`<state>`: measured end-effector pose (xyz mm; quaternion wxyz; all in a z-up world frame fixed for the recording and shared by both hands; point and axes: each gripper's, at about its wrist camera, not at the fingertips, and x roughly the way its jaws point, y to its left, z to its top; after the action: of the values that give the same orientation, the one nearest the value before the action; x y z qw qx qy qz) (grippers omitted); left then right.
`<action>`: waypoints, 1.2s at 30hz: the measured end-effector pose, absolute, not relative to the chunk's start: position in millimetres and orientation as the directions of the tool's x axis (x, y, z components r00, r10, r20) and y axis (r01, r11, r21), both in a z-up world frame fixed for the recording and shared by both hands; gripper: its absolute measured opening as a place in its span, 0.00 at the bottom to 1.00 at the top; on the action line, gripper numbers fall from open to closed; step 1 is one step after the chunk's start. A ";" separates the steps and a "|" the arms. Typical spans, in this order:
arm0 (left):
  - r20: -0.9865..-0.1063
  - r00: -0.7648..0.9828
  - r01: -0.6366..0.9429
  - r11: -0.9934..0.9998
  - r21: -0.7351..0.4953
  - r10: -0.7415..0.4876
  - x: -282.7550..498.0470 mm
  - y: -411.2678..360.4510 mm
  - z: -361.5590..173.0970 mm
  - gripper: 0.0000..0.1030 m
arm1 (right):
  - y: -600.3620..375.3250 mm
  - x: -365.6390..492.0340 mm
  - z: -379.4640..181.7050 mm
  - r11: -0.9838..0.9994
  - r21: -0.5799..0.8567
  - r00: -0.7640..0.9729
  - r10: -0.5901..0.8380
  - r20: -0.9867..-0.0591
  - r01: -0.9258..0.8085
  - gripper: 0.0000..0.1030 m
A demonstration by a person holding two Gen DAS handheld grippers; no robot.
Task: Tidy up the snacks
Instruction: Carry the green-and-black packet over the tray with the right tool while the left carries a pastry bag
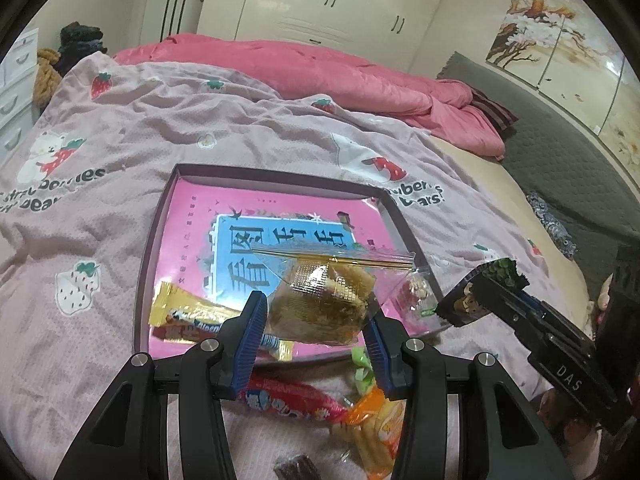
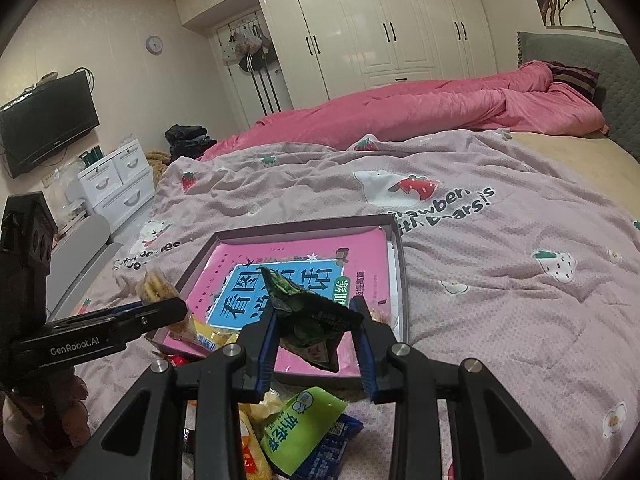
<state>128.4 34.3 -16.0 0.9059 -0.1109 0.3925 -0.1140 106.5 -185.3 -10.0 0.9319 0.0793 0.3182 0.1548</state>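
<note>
One yellow snack [image 1: 188,314] — pink-lined tray [image 1: 160,216]

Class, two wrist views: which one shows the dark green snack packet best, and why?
The right wrist view: the dark green snack packet sits centred and close between the right gripper fingers, above the pink-lined tray. The left wrist view shows only its dark end at the right side, gripped from behind.
</note>
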 end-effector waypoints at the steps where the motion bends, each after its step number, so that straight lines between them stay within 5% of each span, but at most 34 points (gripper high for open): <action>1: -0.686 0.668 0.120 0.951 -0.286 -0.290 129.9 33.2 -15.7 0.48 | -185.3 107.2 -10.0 0.940 0.245 0.750 0.337 -0.568 -0.237 0.34; 36: -0.776 0.566 0.144 0.960 -0.240 -0.279 175.3 1.6 -68.5 0.48 | -185.1 143.1 -37.7 0.934 0.291 0.705 0.349 -0.618 -0.208 0.34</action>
<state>175.3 1.6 -68.5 0.8816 -0.0750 0.4502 -0.1201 143.1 -185.1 -37.7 0.9178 0.1003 0.3530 0.1518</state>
